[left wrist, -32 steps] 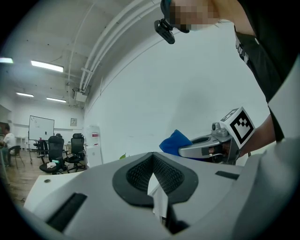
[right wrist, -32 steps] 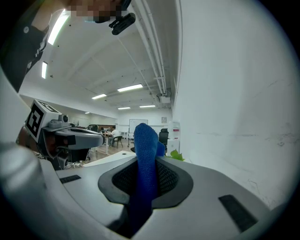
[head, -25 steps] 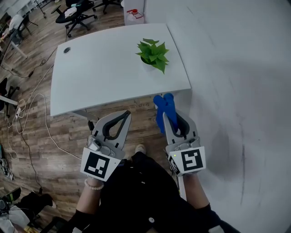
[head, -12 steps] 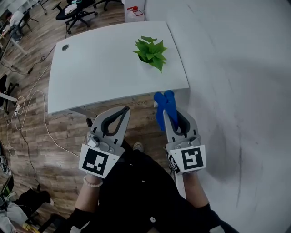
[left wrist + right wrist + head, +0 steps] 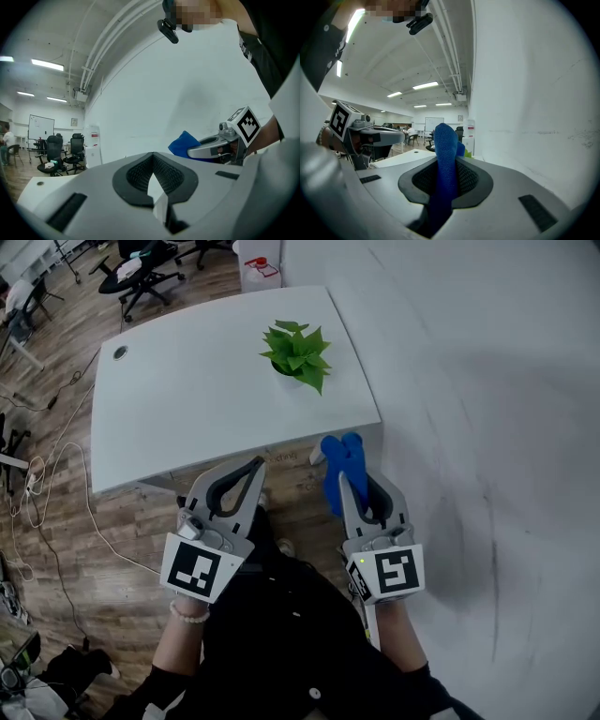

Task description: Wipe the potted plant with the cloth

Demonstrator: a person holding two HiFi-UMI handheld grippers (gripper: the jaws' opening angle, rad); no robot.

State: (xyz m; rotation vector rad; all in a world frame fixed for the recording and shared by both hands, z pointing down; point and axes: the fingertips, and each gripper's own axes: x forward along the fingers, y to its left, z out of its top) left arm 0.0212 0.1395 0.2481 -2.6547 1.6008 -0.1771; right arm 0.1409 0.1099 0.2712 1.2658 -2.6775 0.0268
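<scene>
Potted plant: 1, with green leaves in a small white pot. It stands upright on the white surface, toward the far right corner and well apart from both grippers.

At the far left of the head view, loose cables trail over the wood floor. At least 2 black office chairs stand beyond the surface's far left corner. 1 round cable hole sits in the surface near that corner.

2 grippers are held side by side over the floor, on the near side of the surface, each carrying 1 marker cube. The left gripper points at the surface's near edge. Its fingers are clenched tip to tip with nothing between them.

The right gripper has its fingers grasping 1 blue cloth. The cloth stands up between the pads and pokes out past the tips, close to the surface's near right corner. It is well apart from the plant, and in the right gripper view a few green leaves show just behind it. 1 plain white wall fills the right side of the head view.
</scene>
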